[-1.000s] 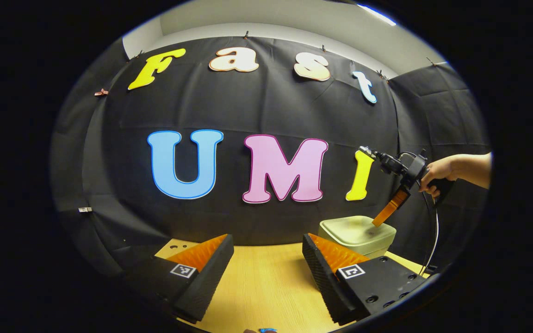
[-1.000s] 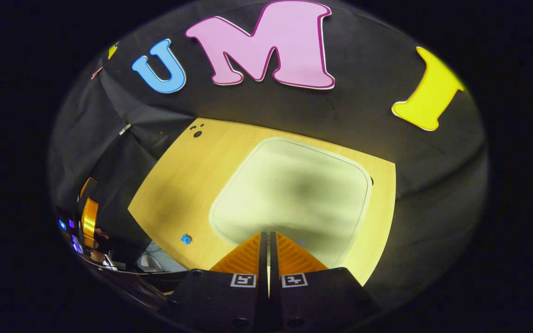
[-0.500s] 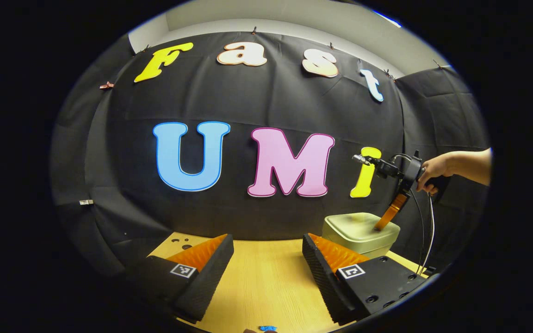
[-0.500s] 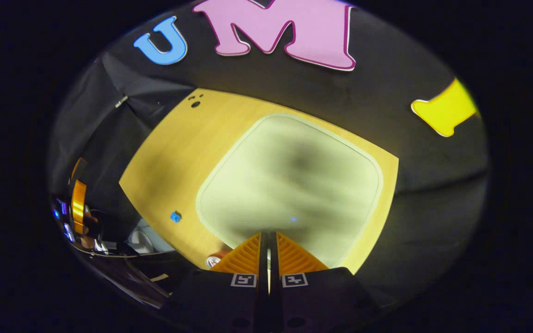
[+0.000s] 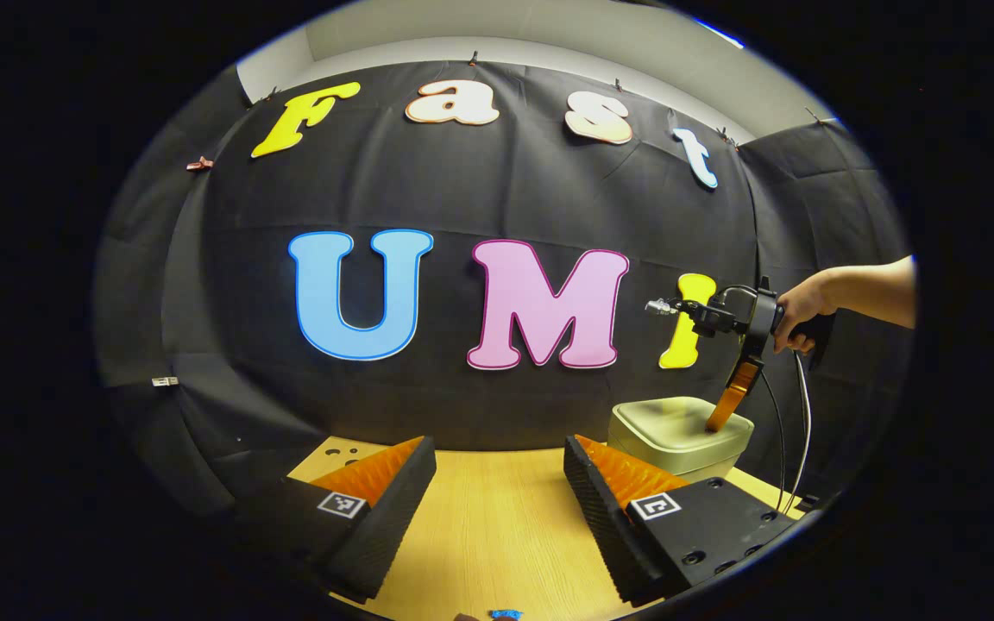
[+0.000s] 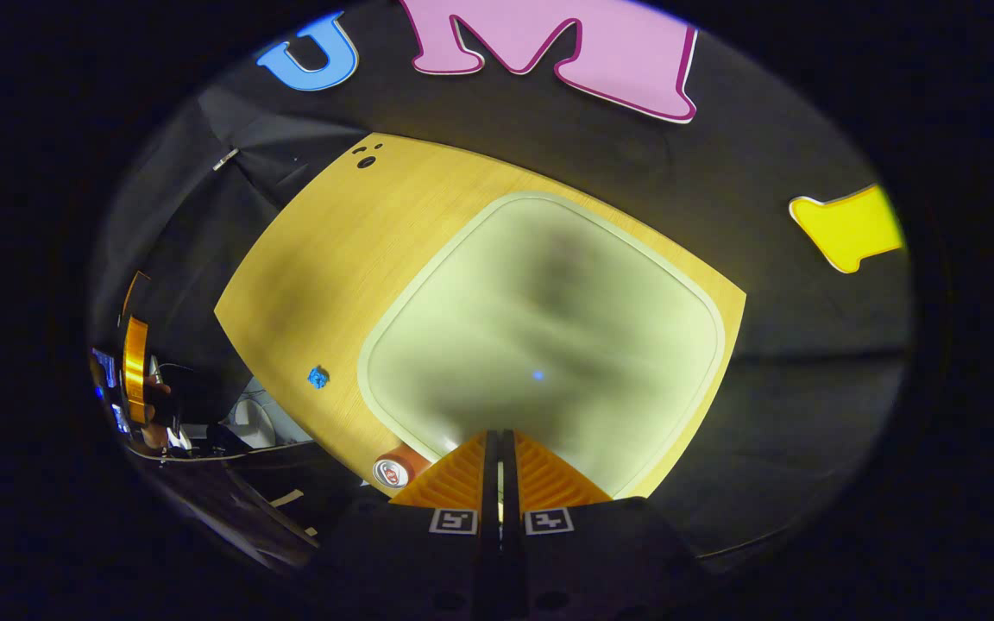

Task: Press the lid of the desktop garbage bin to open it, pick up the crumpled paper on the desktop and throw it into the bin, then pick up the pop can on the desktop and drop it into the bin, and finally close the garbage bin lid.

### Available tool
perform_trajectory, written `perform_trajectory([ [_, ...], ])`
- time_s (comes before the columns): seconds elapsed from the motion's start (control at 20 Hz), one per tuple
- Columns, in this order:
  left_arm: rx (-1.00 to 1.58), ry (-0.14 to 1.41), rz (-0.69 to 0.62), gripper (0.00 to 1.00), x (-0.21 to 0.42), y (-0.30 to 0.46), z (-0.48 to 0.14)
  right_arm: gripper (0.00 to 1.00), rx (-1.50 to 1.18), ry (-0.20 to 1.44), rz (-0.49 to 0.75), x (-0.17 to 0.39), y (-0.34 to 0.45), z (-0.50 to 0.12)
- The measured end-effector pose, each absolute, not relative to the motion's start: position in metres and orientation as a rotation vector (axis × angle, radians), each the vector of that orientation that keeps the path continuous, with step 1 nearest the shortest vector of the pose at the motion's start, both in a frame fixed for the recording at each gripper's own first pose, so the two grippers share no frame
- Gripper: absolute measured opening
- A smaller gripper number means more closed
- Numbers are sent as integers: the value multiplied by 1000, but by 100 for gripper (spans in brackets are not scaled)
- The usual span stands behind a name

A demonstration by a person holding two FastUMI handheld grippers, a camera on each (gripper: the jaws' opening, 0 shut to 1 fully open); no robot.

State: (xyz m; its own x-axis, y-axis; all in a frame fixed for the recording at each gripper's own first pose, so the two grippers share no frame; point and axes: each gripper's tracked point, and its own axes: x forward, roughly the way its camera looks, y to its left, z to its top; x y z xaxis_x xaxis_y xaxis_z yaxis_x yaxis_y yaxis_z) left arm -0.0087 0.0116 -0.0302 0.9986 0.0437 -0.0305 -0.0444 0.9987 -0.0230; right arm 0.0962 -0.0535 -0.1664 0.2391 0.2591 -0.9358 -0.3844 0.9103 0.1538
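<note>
The pale green garbage bin (image 5: 678, 429) stands at the table's far right with its lid (image 6: 540, 345) down. My right gripper (image 6: 500, 435) is shut with nothing between its fingers, and its tips rest on the near edge of the lid. In the left gripper view a hand (image 5: 799, 319) holds that right gripper (image 5: 713, 423) steeply tilted, tips on the lid. The pop can (image 6: 393, 471) lies on the table beside the bin, left of my right fingers. A small blue crumpled paper (image 6: 317, 377) lies near the table's edge. My left gripper (image 5: 497, 470) hovers open over the table.
The wooden table (image 6: 307, 259) ends close around the bin, with black cloth walls behind and to the right. A cable (image 5: 782, 448) hangs from the right gripper beside the bin. The blue paper (image 5: 501, 614) also lies just below my left fingers.
My right gripper has come down onto the bin lid, which now looms larger. The pop can has come into the right gripper view. The left gripper has barely shifted.
</note>
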Motion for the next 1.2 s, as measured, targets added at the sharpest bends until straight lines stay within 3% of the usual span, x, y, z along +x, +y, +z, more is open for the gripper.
perform_trajectory([
  [0.05,-25,29,41,96,-8,11,-30,2,-103,1237,454,96,-52,-164],
  [0.1,-25,27,38,96,-8,10,-28,5,-70,1197,458,101,-51,-157],
  [0.65,4,15,-2,96,2,-4,-22,5,329,814,451,109,-41,-71],
  [1.2,7,40,-20,96,8,-6,-33,5,198,331,299,101,-64,-3],
])
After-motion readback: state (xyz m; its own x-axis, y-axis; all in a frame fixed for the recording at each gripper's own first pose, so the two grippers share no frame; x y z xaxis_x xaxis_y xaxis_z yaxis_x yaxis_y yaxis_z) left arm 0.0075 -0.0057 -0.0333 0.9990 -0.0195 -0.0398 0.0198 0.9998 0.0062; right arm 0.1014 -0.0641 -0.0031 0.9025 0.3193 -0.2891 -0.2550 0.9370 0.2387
